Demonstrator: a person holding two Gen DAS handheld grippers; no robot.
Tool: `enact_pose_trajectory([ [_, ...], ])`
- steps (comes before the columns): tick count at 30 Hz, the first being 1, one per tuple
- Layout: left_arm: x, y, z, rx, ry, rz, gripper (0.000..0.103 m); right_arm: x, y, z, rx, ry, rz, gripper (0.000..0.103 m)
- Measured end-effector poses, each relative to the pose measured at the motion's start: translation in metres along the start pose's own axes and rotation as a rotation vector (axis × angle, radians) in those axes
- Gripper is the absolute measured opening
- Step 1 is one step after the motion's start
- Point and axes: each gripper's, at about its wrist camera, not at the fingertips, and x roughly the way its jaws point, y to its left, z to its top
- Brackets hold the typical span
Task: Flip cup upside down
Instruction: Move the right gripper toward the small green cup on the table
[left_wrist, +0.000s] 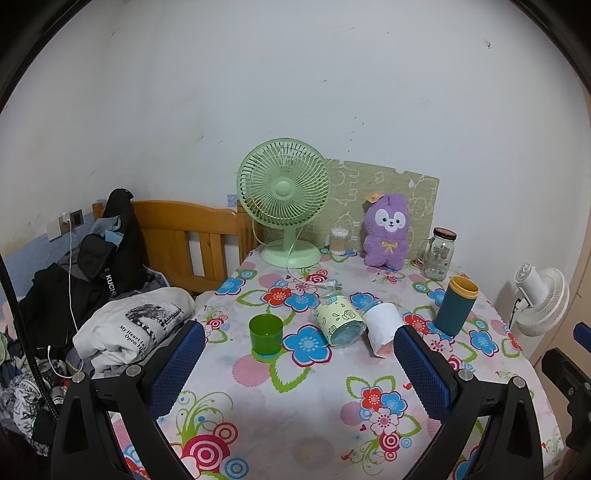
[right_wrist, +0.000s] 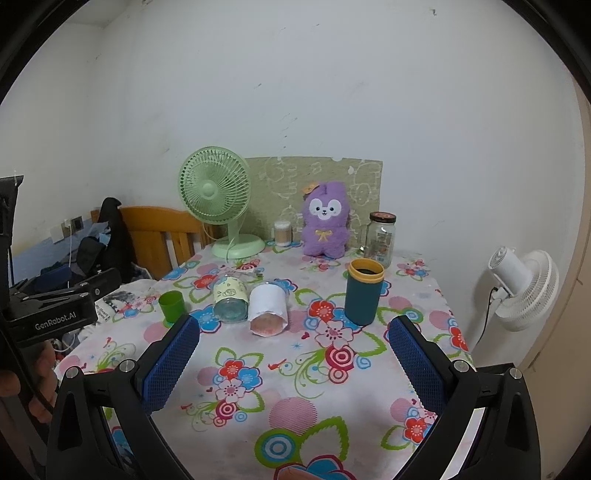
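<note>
Beyond the wide-open, empty right gripper (right_wrist: 293, 332) stands the upright teal cup (right_wrist: 363, 291).

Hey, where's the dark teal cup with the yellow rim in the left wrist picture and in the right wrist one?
Left wrist view: teal cup stands upright right of centre, just beyond the right fingertip.
Right wrist view: teal cup stands upright right of centre, mid-table.
Shared landmark: the purple plush sits behind it by the wall.

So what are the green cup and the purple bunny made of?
The green cup looks like glossy see-through plastic: light glows through its wall. The purple bunny looks like soft plush fabric, fuzzy all over, with a stitched face.
</note>
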Motion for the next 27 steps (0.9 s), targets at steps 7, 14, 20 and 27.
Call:
enact_pose_trajectory([
  [7,0.006,0.012,-0.006,-0.01,0.022,0.026,0.103,0.015,0.014,-0.001,-0.018,0.03,0.039,0.103],
  [14,0.015,0.039,-0.017,-0.048,0.058,0.072,0.103,0.044,0.037,0.0,-0.041,0.076,0.109,0.103],
  [20,0.03,0.069,-0.025,-0.07,0.091,0.132,0.103,0.078,0.066,0.005,-0.102,0.124,0.181,0.103],
  [27,0.051,0.094,-0.032,-0.077,0.13,0.176,0.103,0.116,0.1,0.006,-0.176,0.177,0.249,0.103],
])
